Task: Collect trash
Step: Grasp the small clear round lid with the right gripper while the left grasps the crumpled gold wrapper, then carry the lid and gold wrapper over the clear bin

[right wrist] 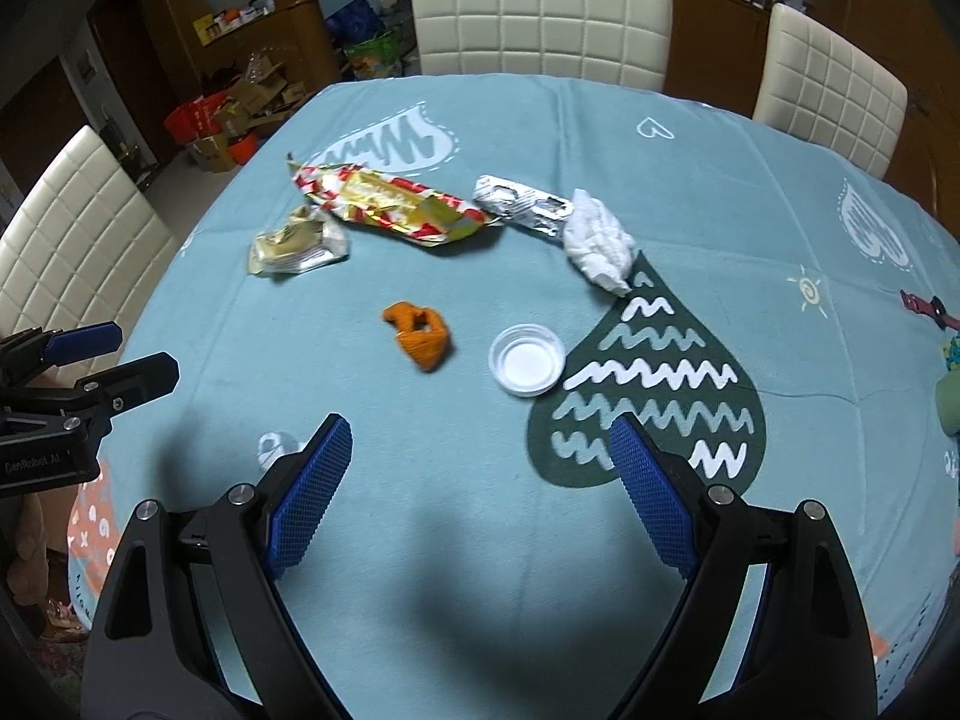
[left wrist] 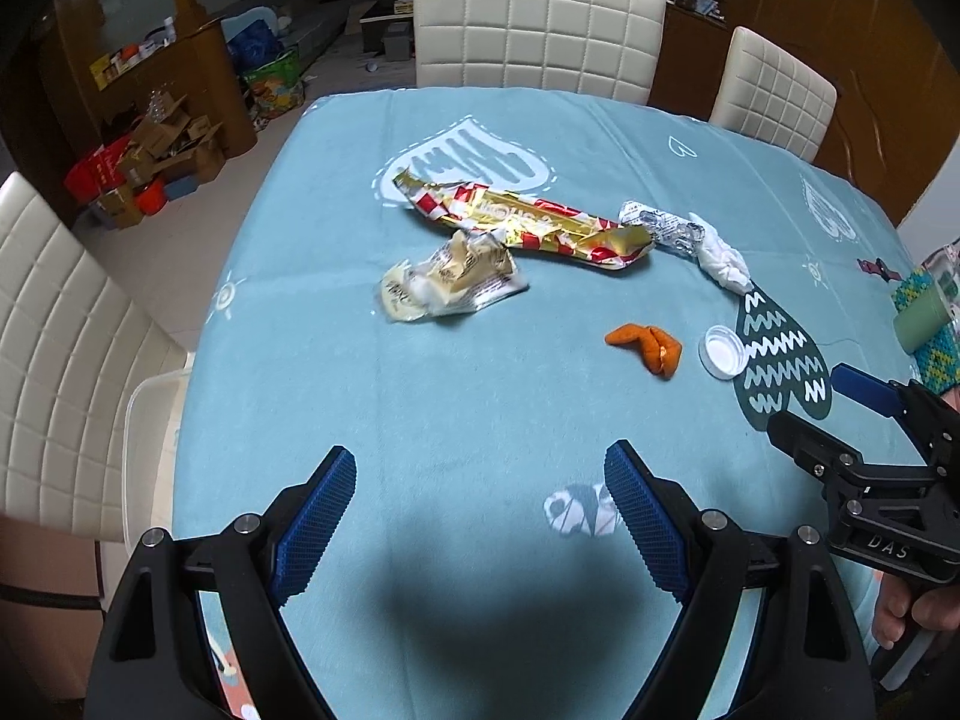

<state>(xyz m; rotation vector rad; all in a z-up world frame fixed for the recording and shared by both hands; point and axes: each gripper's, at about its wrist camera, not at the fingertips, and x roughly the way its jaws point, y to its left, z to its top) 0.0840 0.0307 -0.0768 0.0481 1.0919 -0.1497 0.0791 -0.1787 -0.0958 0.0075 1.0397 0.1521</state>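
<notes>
Teal cloth covers the tabletop (right wrist: pixel 720 192), where the trash lies scattered. From left to right: a crumpled cream wrapper (right wrist: pixel 298 243), a red-and-gold foil wrapper (right wrist: pixel 390 204), an orange peel (right wrist: pixel 418 333) nearer the grippers, a silver blister pack (right wrist: pixel 521 204), a white cap (right wrist: pixel 527 358) (open side up) and a wadded tissue (right wrist: pixel 599 246). Both the left gripper (left wrist: pixel 480 516) and right gripper (right wrist: pixel 480 492) hover with jaws spread wide, gripping nothing.
</notes>
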